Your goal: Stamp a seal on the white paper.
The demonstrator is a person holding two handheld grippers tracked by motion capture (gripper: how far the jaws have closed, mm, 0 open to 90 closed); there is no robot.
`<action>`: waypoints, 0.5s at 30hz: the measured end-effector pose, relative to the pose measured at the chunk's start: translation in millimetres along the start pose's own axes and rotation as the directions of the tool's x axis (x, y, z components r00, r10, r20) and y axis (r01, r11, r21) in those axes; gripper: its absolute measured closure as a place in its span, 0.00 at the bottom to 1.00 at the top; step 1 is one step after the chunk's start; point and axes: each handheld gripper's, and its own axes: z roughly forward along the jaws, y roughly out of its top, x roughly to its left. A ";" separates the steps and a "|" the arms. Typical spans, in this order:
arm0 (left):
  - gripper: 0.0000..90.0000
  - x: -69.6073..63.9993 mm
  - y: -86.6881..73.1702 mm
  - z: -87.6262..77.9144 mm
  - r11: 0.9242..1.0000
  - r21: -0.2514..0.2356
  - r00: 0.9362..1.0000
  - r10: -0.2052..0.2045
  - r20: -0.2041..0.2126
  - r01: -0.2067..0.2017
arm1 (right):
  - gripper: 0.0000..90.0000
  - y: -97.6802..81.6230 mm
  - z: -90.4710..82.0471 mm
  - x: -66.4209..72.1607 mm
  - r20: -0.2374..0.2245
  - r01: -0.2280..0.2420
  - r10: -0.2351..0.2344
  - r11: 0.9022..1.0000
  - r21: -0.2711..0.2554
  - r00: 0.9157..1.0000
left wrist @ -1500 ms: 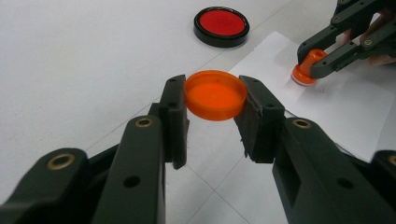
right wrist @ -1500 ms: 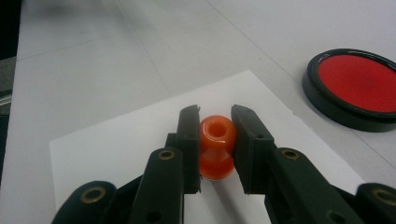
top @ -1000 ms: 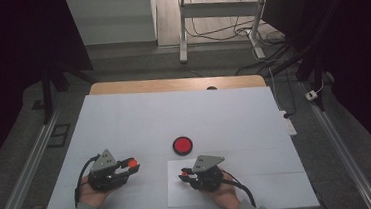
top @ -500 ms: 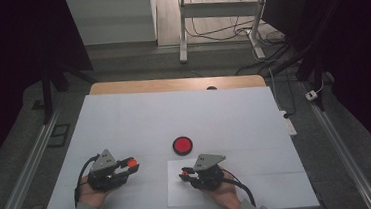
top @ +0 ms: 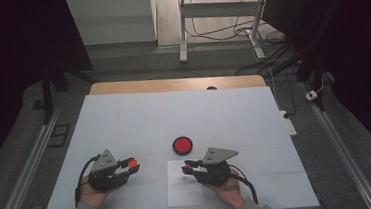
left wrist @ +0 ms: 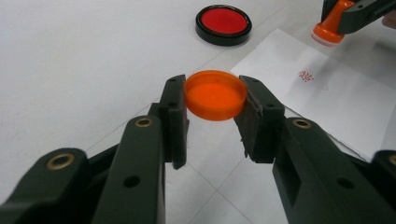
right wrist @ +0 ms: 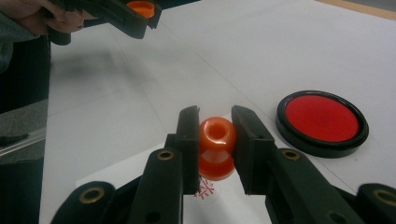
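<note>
Little has shifted over the last second: both hands stay low at the near edge of the table (top: 139,118), the ink pad (top: 182,145) between and beyond them. Right gripper (right wrist: 215,135) pinches the orange stamp (right wrist: 216,147) upright, face just above the printed paper (top: 185,185). Left gripper (left wrist: 211,105) pinches the orange cap (left wrist: 215,94), which lies well to the stamp's left.

One table (top: 139,118) is recorded, its top covered in white, with a bare wooden strip (top: 172,84) left exposed along the far edge. Beyond it, a grey floor (top: 134,58), a white metal frame leg (top: 182,29) and loose dark cables (top: 264,43) are noted. A metal rail (top: 26,172) is seen along the table's left side.
</note>
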 end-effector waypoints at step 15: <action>0.72 -0.6 -0.2 0.5 1.000 0.002 1.000 0.002 0.001 -0.002 | 0.80 12.8 -14.2 -3.9 -0.001 -0.018 0.018 0.998 -0.056 1.000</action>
